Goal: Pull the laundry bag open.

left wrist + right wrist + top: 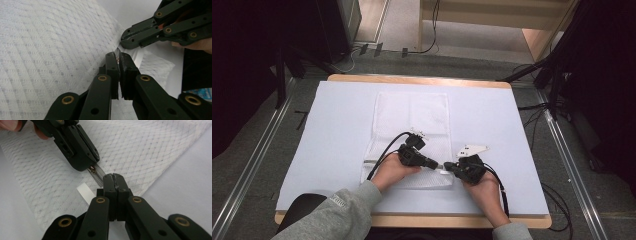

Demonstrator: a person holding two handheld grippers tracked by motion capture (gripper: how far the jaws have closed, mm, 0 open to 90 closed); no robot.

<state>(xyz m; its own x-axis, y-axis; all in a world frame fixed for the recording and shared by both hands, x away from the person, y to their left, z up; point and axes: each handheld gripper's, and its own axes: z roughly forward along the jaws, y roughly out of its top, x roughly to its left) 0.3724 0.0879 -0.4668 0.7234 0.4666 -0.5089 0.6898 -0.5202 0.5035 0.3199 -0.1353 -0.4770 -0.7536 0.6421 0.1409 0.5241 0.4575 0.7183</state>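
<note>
A white mesh zip bag [412,120] lies flat on the white table [497,120], its near edge under my hands. The left gripper [439,164] is shut on the small coppery zipper pull [93,170] at the bag's near right corner. Its jaws [117,55] are pressed together over the mesh [50,50]. The right gripper [449,167] meets it tip to tip from the right. It is shut [115,177] on the end of the grey zipper tape [98,175], a short way from the pull. A white tag [85,192] lies beside the tape.
The table has a wooden rim [412,220] along its near edge. Bare white surface lies to the left and right of the bag. Cables [532,115] and metal rails [567,155] run on the floor around the table.
</note>
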